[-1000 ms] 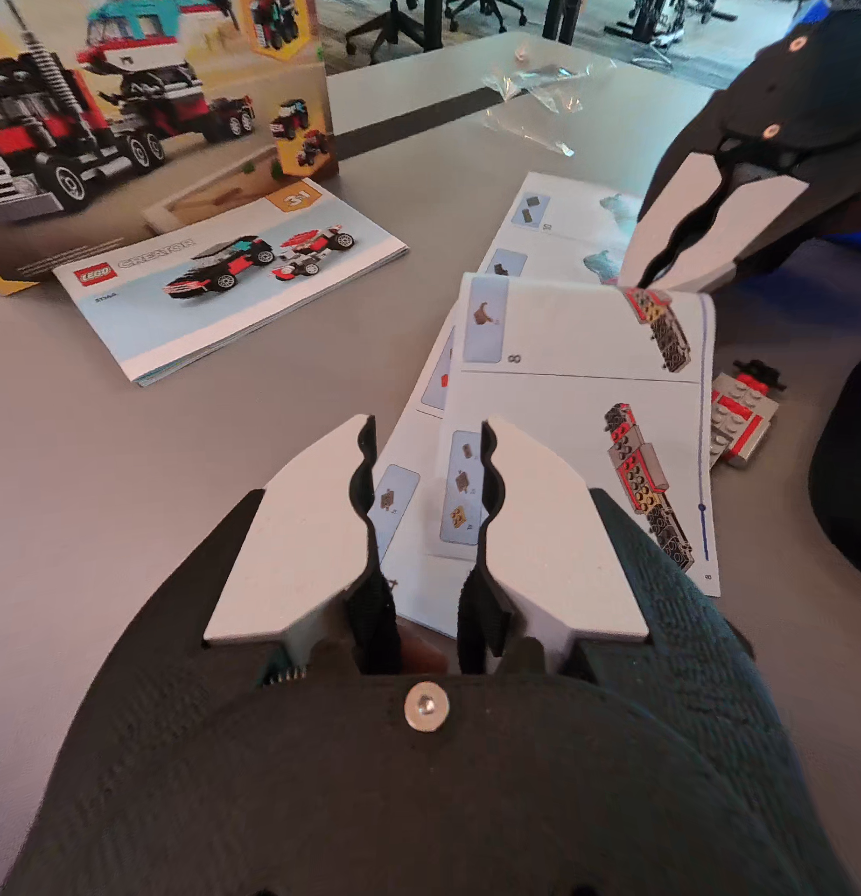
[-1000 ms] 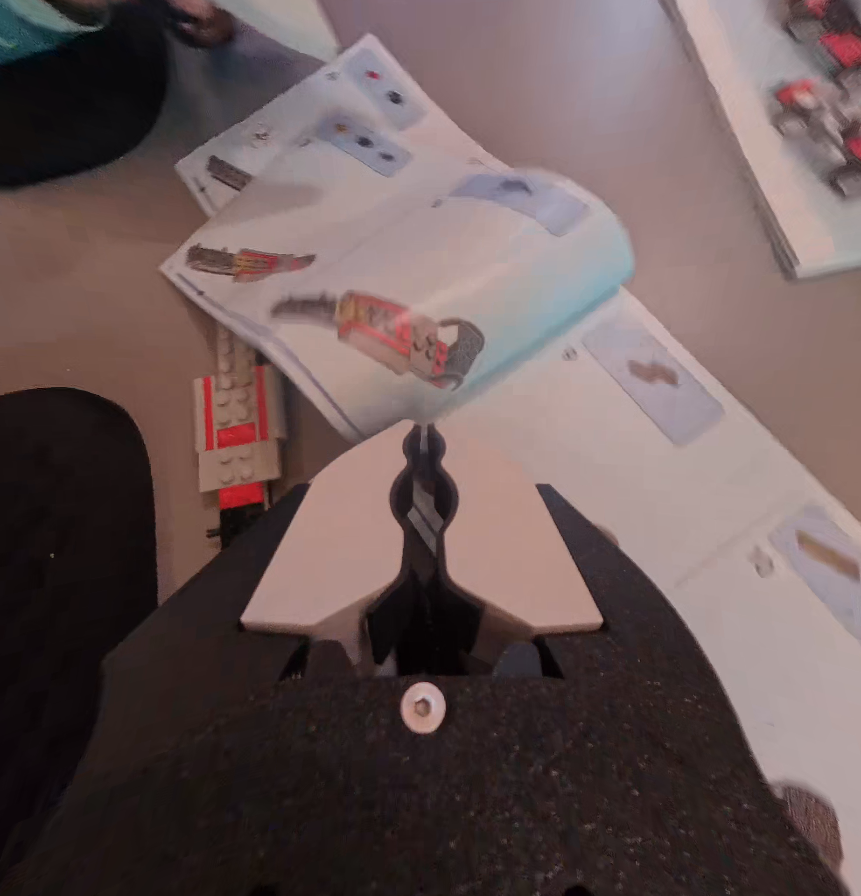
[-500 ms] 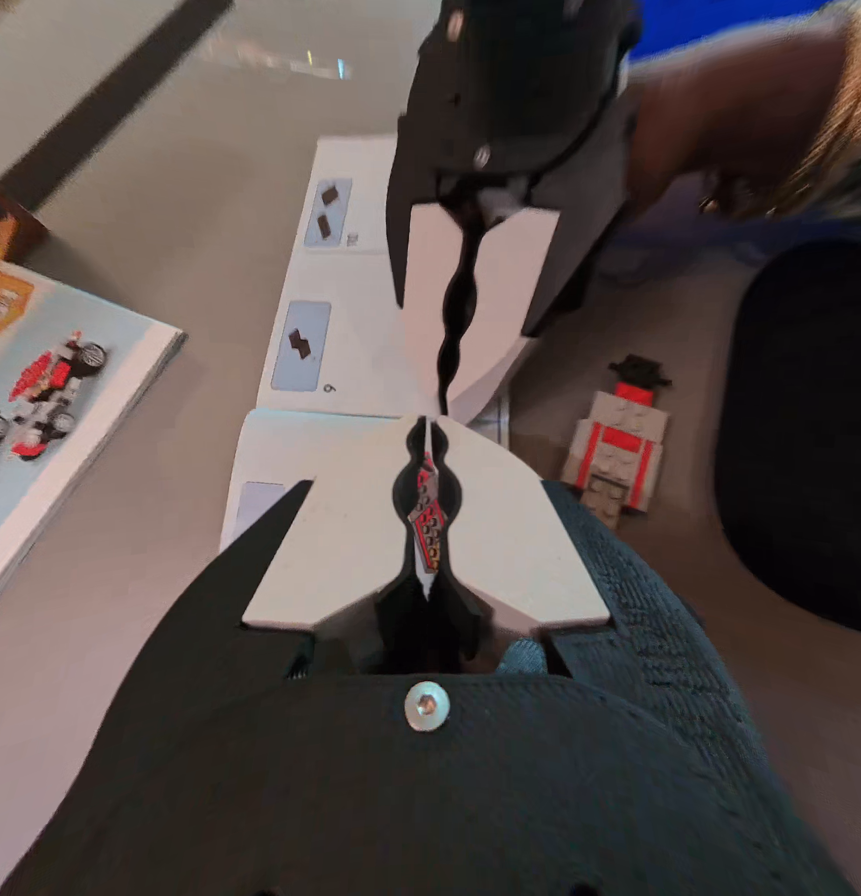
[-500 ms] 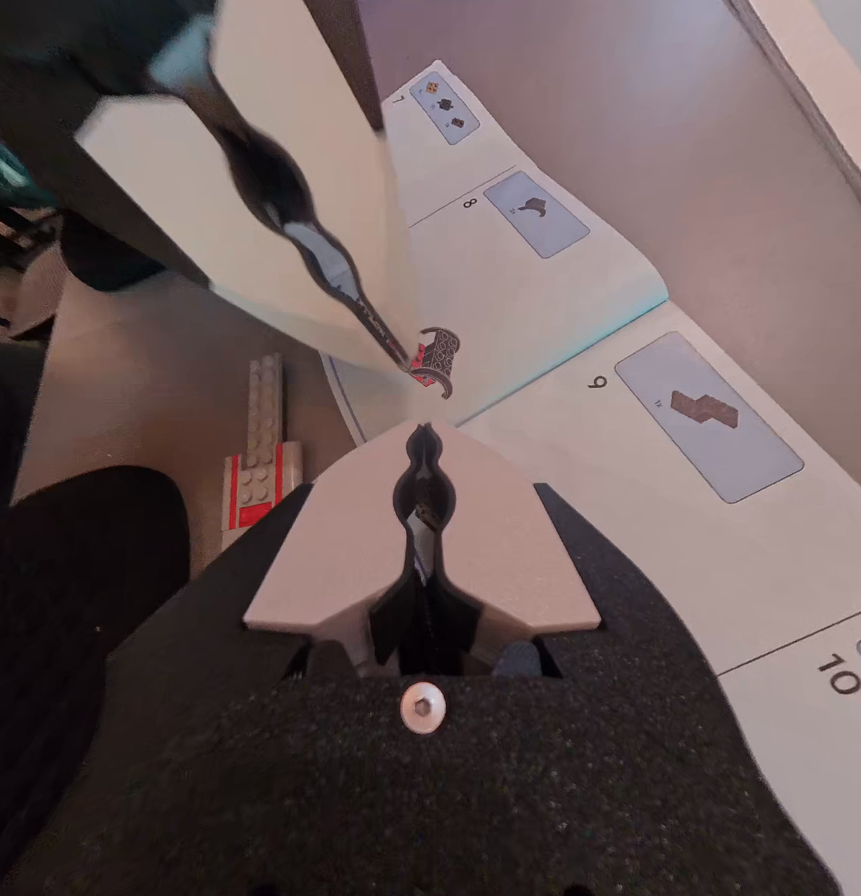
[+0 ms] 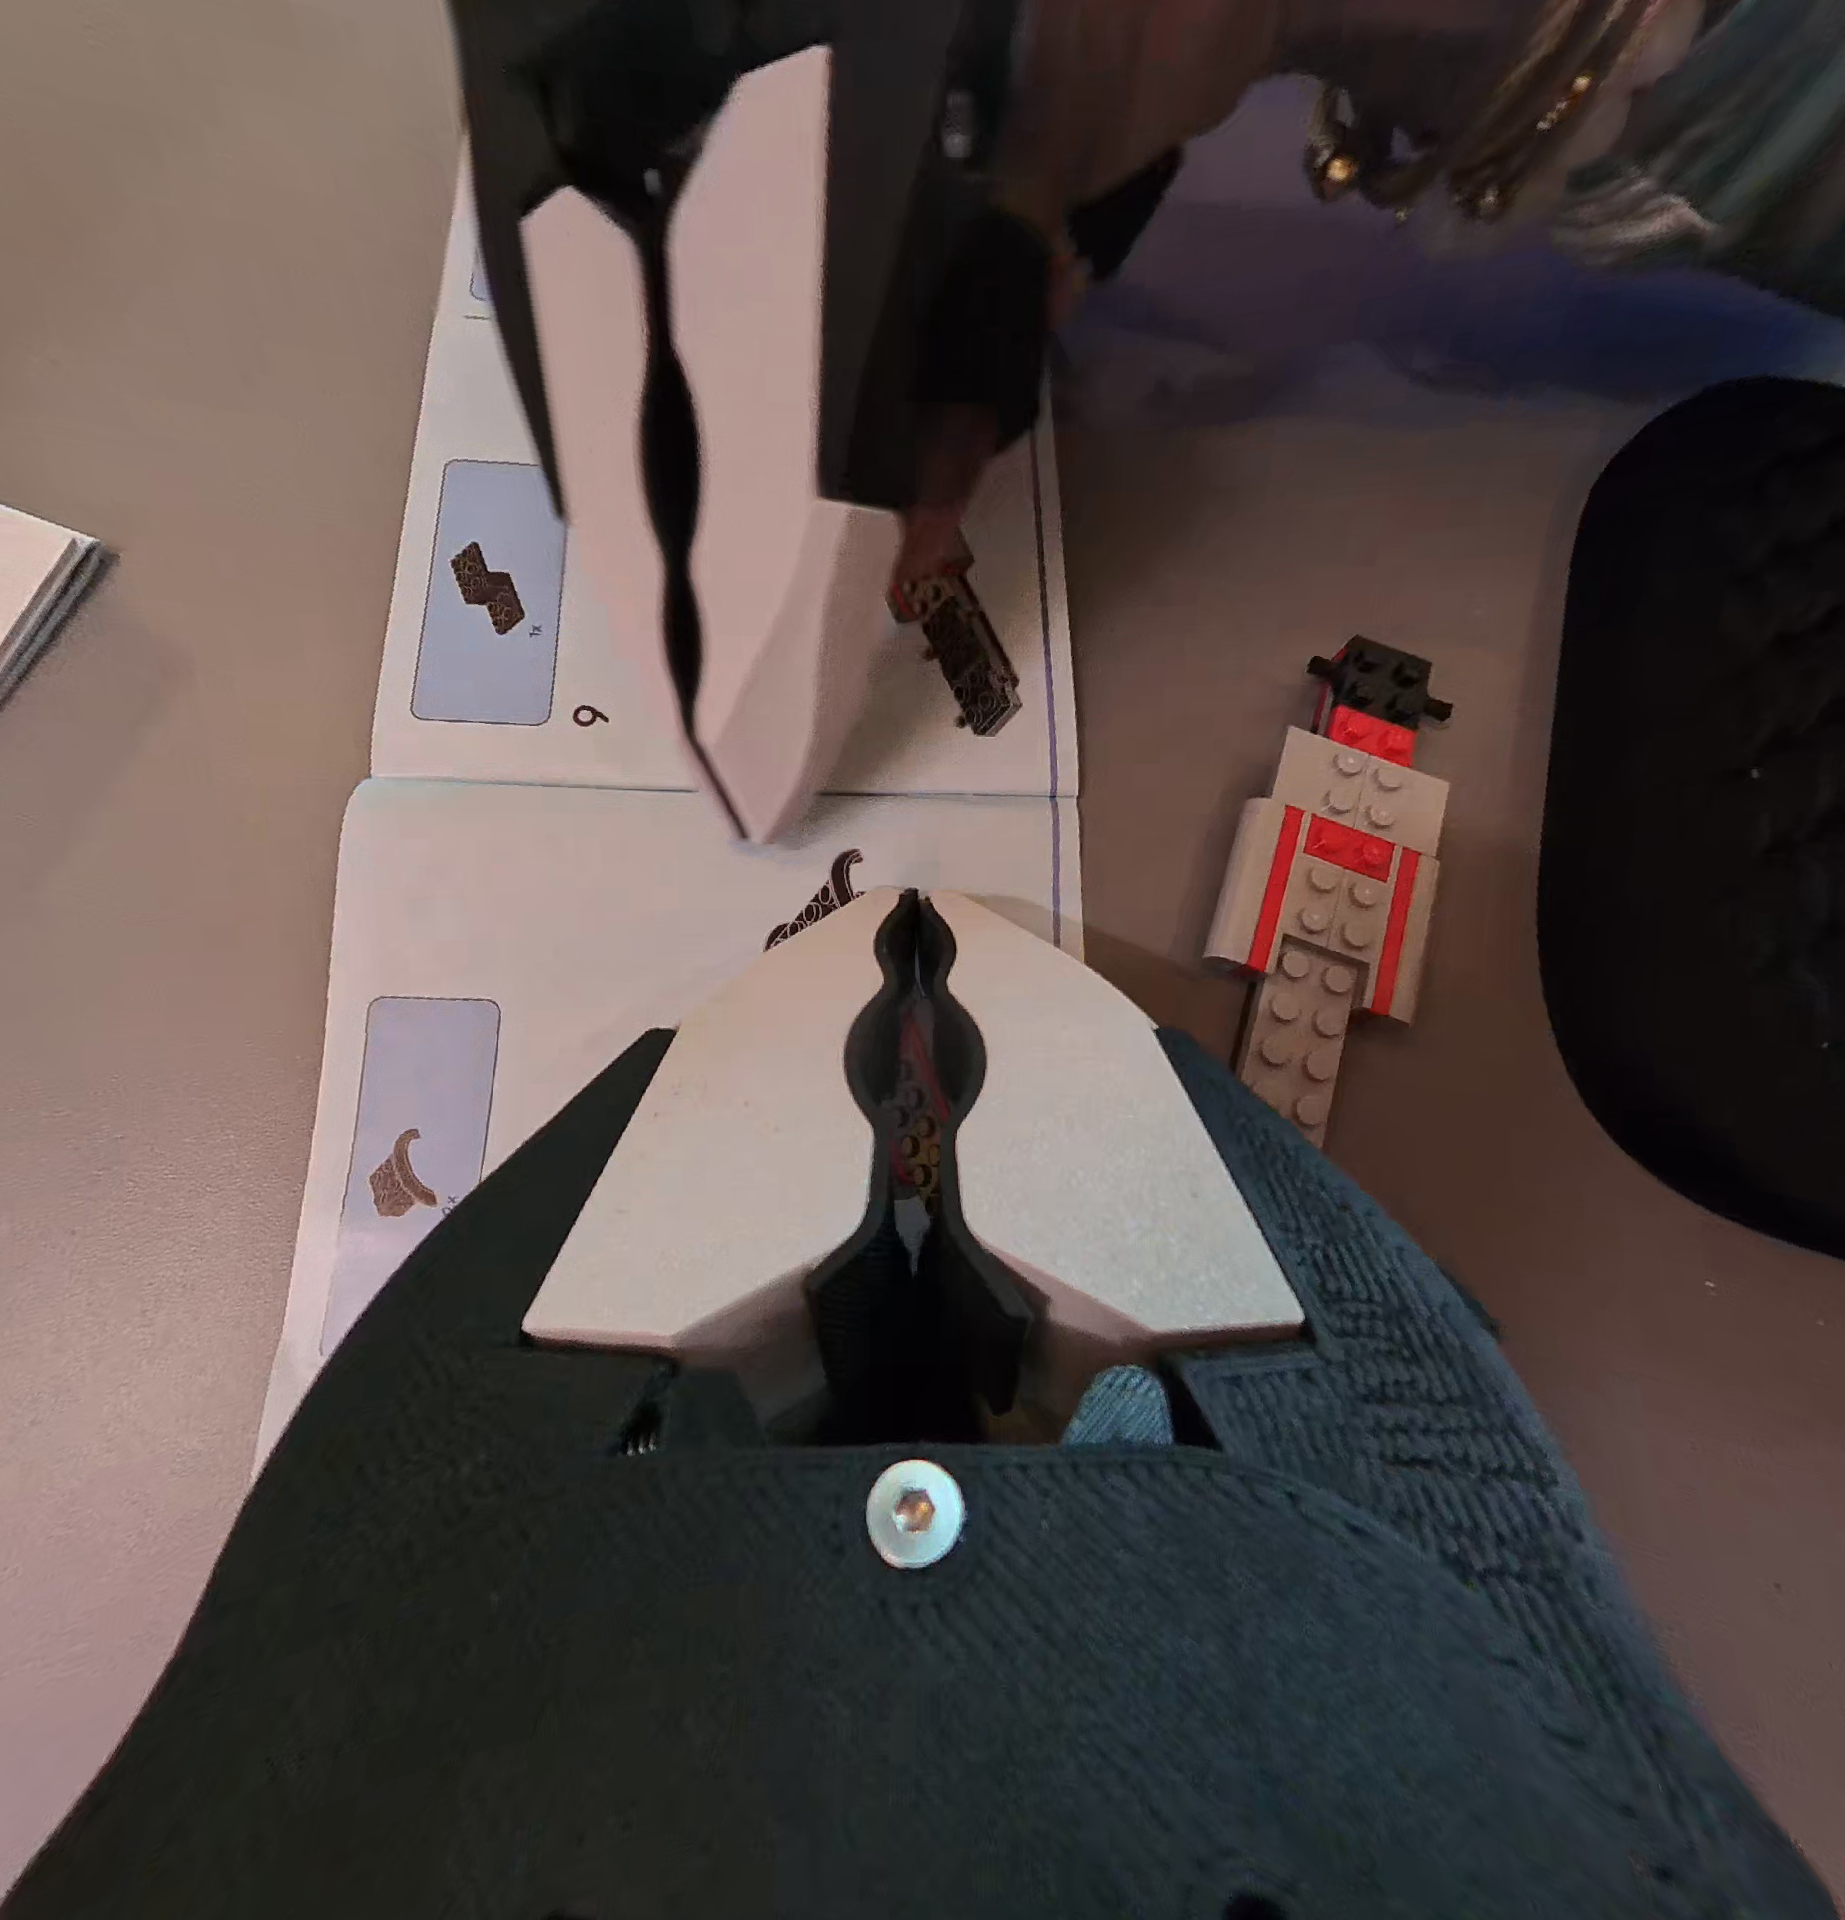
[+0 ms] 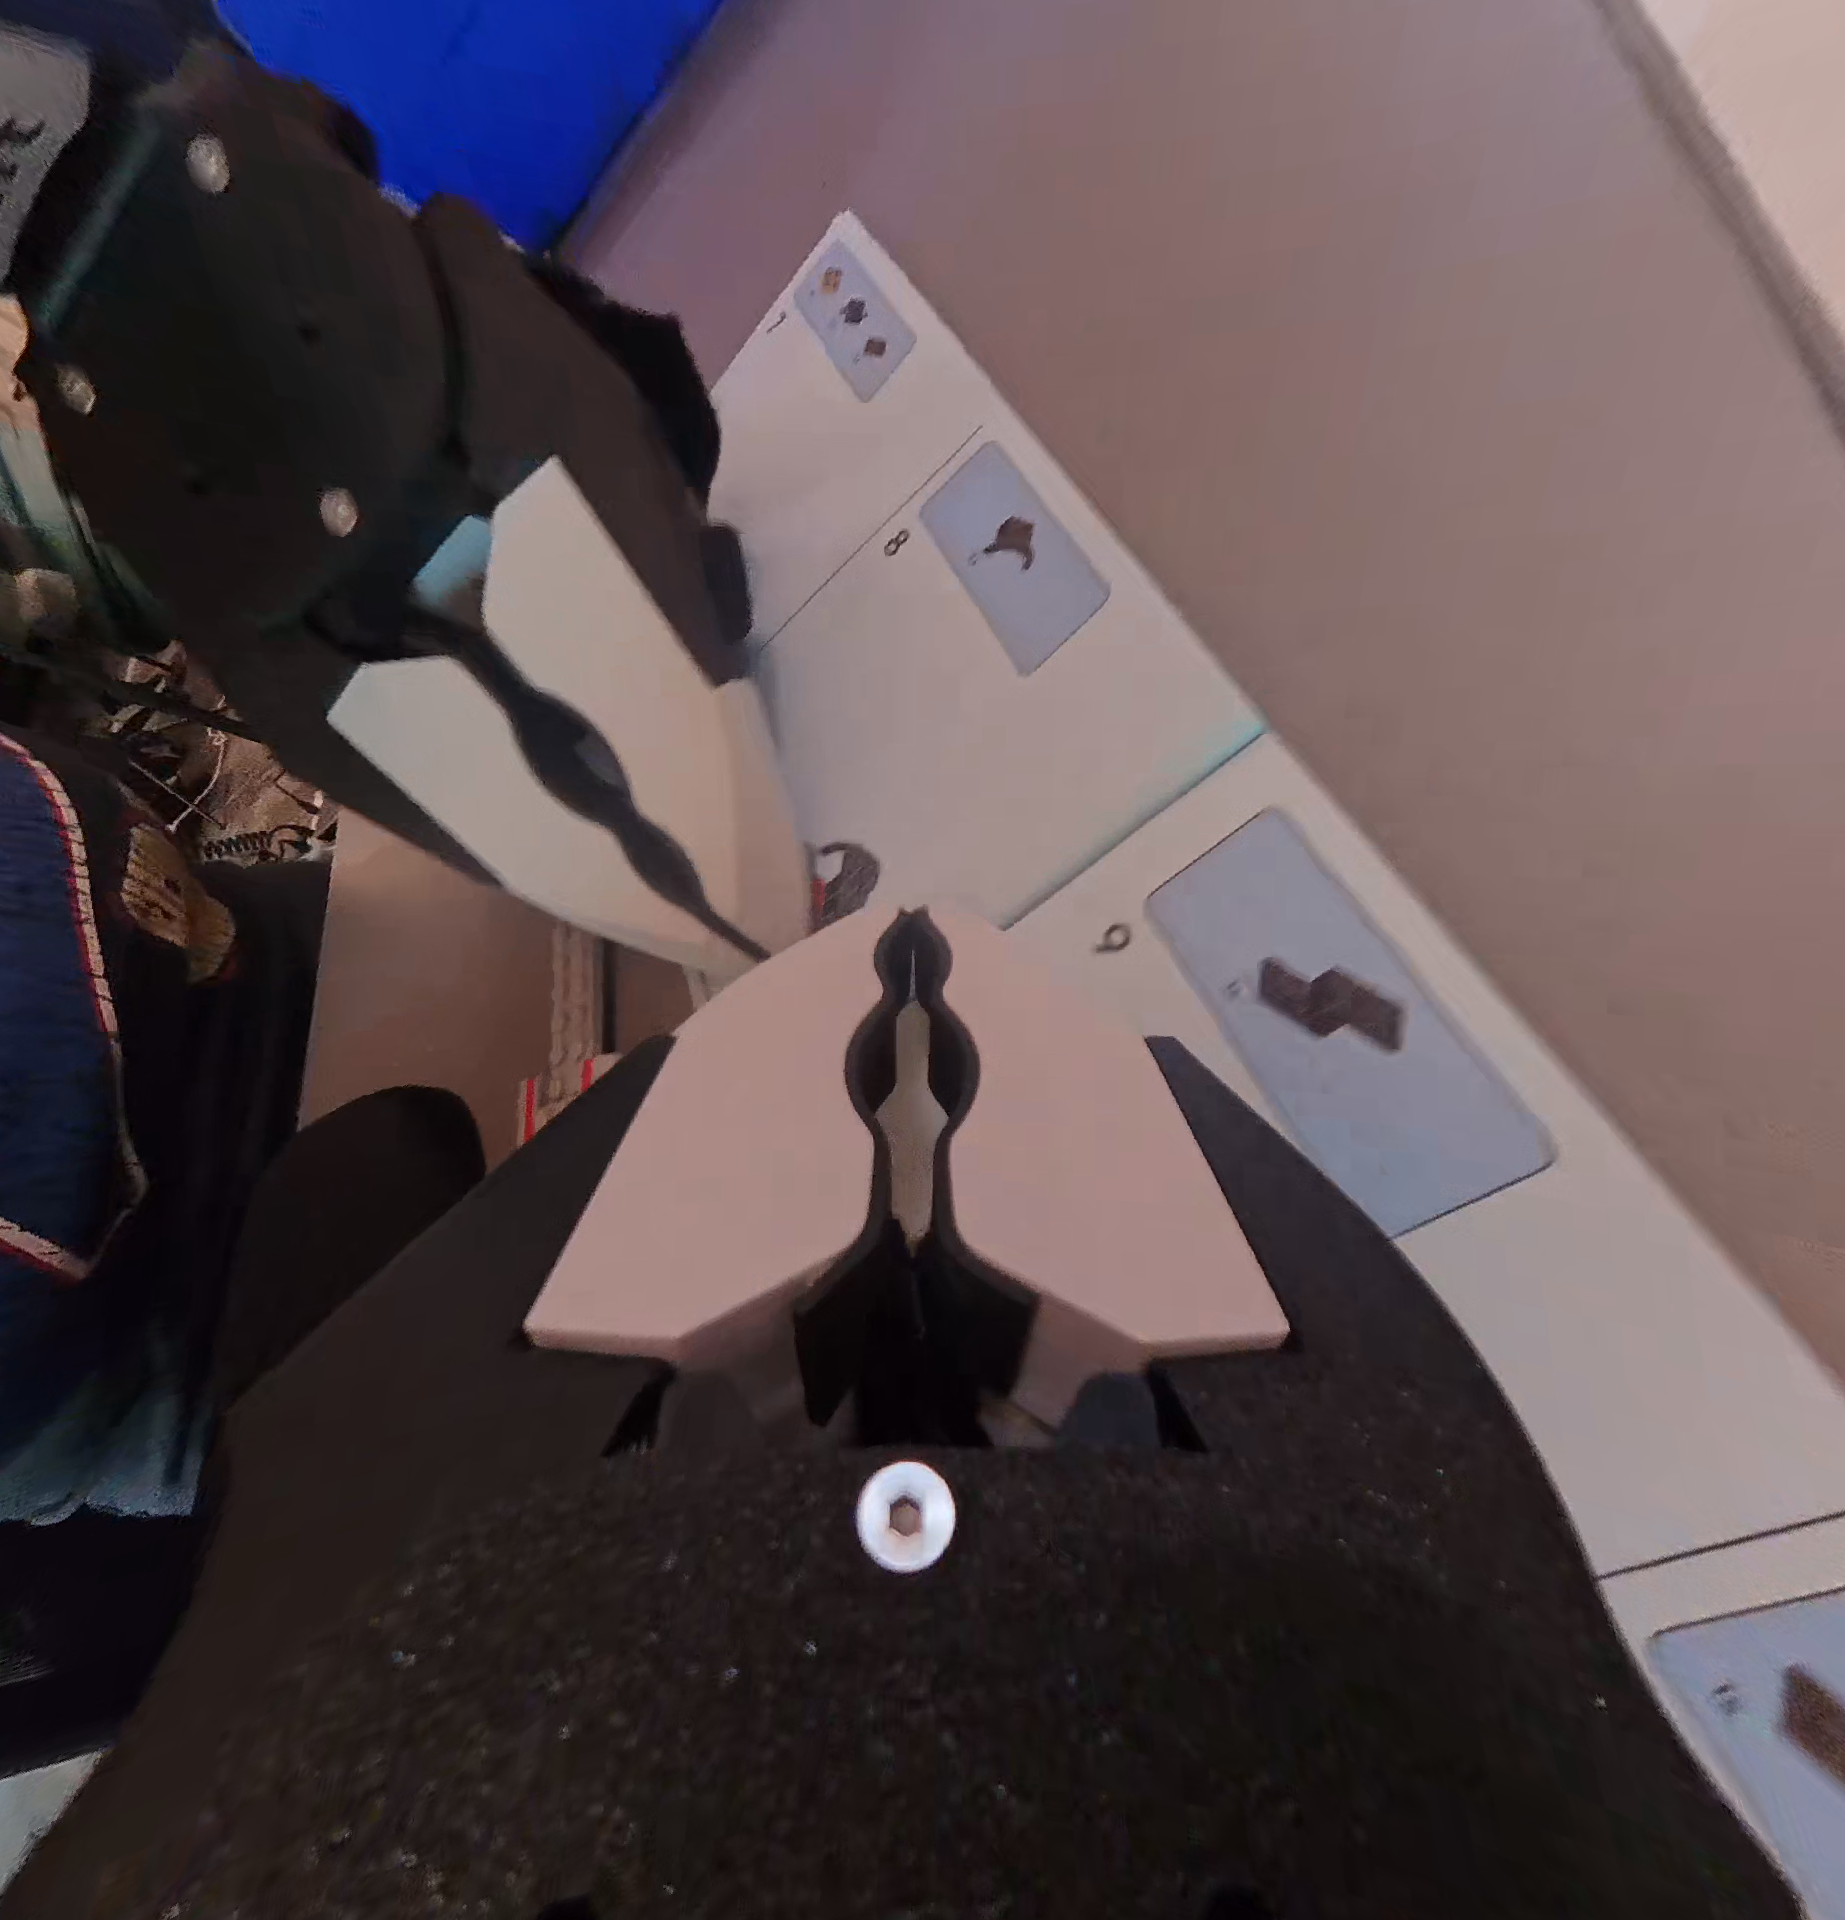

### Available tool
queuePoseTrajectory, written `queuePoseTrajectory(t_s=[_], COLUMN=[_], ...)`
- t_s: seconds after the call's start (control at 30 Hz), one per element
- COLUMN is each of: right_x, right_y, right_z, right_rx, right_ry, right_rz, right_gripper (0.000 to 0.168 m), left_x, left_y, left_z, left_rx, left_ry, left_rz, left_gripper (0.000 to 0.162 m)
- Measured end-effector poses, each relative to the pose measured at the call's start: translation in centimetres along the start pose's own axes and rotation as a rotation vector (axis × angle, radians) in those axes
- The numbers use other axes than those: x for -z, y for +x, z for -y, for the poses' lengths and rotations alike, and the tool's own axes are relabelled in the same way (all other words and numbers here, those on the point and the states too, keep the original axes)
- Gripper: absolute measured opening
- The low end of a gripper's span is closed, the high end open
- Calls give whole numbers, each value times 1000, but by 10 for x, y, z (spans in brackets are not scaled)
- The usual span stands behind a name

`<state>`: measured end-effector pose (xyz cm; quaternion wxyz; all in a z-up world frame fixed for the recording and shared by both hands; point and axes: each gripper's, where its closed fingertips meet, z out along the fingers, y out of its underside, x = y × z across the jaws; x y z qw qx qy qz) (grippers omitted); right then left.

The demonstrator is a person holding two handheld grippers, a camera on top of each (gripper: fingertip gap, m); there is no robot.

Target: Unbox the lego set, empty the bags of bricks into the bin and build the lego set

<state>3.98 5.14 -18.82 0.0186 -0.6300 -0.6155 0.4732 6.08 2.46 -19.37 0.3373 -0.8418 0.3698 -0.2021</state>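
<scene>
Both grippers, left [image 5: 916, 906] and right [image 6: 914, 923], are closed with tips pressed on the booklet [image 5: 585, 894], apparently flattening its fold. The build [image 5: 1328, 904] is seen at 2 o'clock. Next, the pictured brick must be fetched and fitted.

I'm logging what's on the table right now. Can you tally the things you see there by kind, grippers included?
Grippers: 2, left gripper and right gripper, both shut
Open instruction booklet: 1
Closed booklet at the left edge: 1
Partly built brick model: 1
Dark bin: 1
Total: 6
</scene>
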Motion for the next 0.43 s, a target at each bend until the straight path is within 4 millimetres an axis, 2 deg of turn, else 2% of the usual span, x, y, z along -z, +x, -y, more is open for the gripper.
queuePoseTrajectory(t_s=[0.17,0.3,0.37,0.43], right_x=[-6,-7,-3,-1], right_y=[18,35,30,4], right_z=[22,41,43,31], right_rx=[6,10,21,66], right_ry=[-12,57,94,54], right_rz=[6,-75,-48,91], right_gripper=[0,0,0,0], left_x=[0,0,0,0], left_y=[0,0,0,0], left_z=[0,0,0,0], left_rx=[-27,-29,-29,-26], left_ry=[-3,2,4,6], left_rz=[8,5,3,-1], left_gripper=[0,0,0,0])
